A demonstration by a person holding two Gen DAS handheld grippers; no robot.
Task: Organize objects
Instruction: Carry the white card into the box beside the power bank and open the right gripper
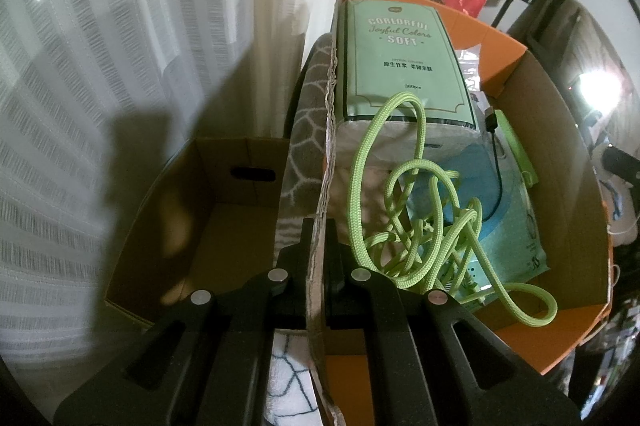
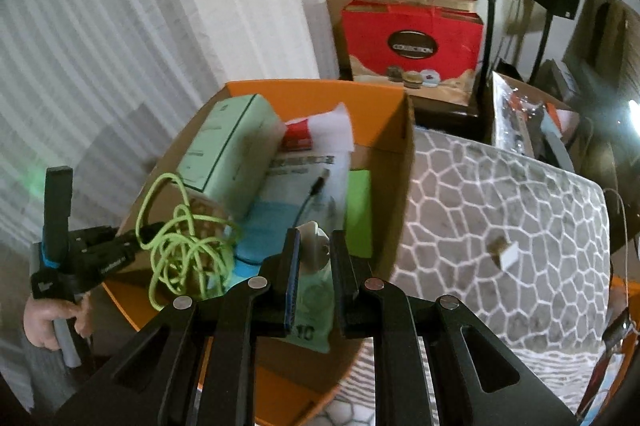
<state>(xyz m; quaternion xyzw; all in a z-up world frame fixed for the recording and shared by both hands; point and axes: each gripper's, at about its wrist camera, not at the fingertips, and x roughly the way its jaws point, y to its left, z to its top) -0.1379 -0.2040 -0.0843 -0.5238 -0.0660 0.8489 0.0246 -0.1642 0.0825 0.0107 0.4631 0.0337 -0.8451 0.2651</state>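
Curtains behind; left tool (image 1: 319, 246) clamps box wall (image 1: 320, 226); only right tool (image 2: 316, 258) view shows its gripped packet (image 2: 314, 300).

Green tissue pack (image 1: 400, 62): "Joyful Colors SOFT", "360pcs". Red gift bag (image 2: 412, 46): "COLLECTION".

- The green rope (image 1: 416, 210) hides much of the blue-and-white packet (image 1: 508, 226) beneath it.
- The right gripper (image 2: 316, 266) covers most of a pale green item (image 2: 316, 302); its print is blurred.
- The picture's edge cuts off the patterned cushion (image 2: 500, 210).
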